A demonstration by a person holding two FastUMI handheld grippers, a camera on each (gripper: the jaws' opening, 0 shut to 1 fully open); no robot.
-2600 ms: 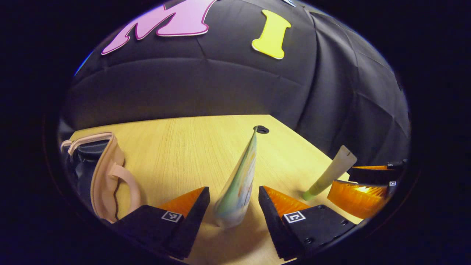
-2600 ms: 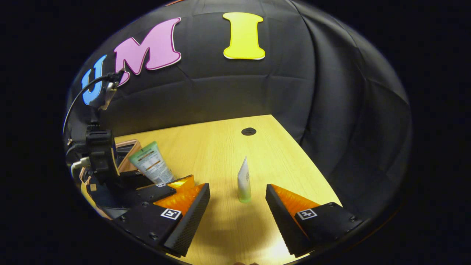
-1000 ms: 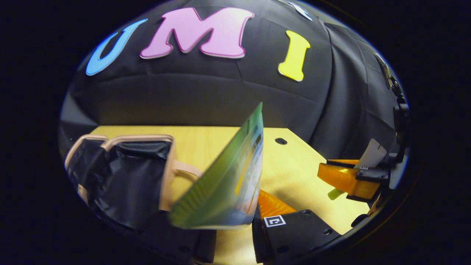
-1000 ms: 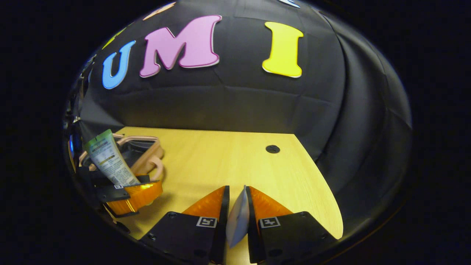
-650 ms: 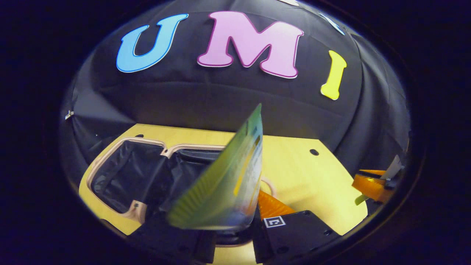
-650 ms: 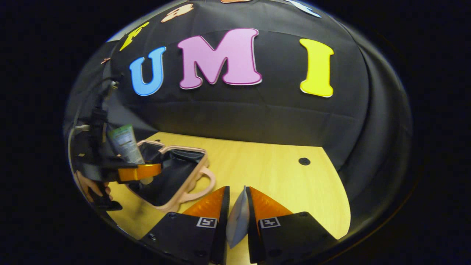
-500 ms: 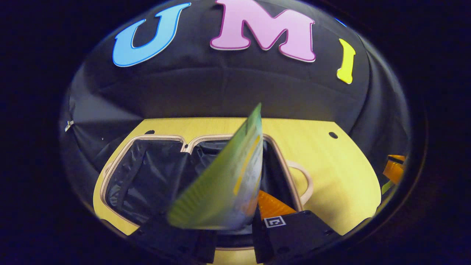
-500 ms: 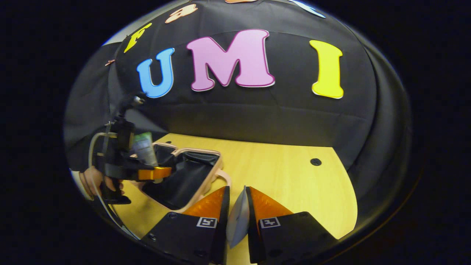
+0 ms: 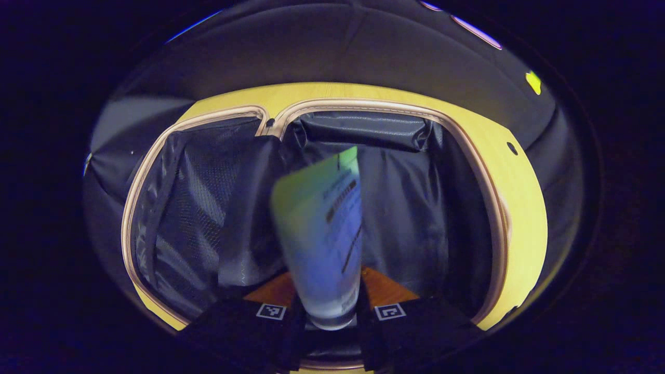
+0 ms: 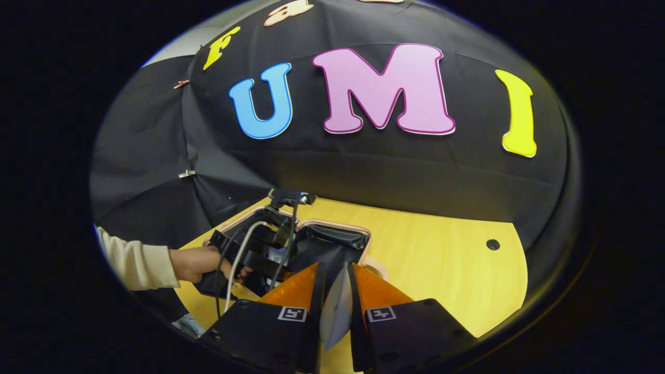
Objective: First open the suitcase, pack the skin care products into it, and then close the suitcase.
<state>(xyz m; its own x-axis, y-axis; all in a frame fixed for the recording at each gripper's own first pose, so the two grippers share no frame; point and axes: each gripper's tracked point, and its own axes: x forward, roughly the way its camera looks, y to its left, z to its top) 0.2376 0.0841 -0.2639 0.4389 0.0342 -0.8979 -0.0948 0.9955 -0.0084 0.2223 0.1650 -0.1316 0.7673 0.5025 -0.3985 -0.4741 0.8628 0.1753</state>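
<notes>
Left gripper view puts my left tongs [image 9: 326, 311] directly over the open suitcase [image 9: 488, 208], clenched on the cap end of a green tube [image 9: 322, 228] that points down into the right-hand compartment, above its dark lining. The tube is blurred, so I cannot tell whether its far end touches the lining yet.

Right gripper view has my right tongs [image 10: 335, 296] clamped on a small pale tube [image 10: 336, 306], held above the desk [image 10: 441, 259] just beside the suitcase, with the person's hand [image 10: 200, 262] and the left tool over the case farther off.

My worries from here: letting go from too high could make the green tube bounce or land across the divider between the two halves, which would foul the closing later. The pale tube is pinched by its thin flat body, so I judge it may pivot or slip. Both tools converging on one compartment could also collide.
</notes>
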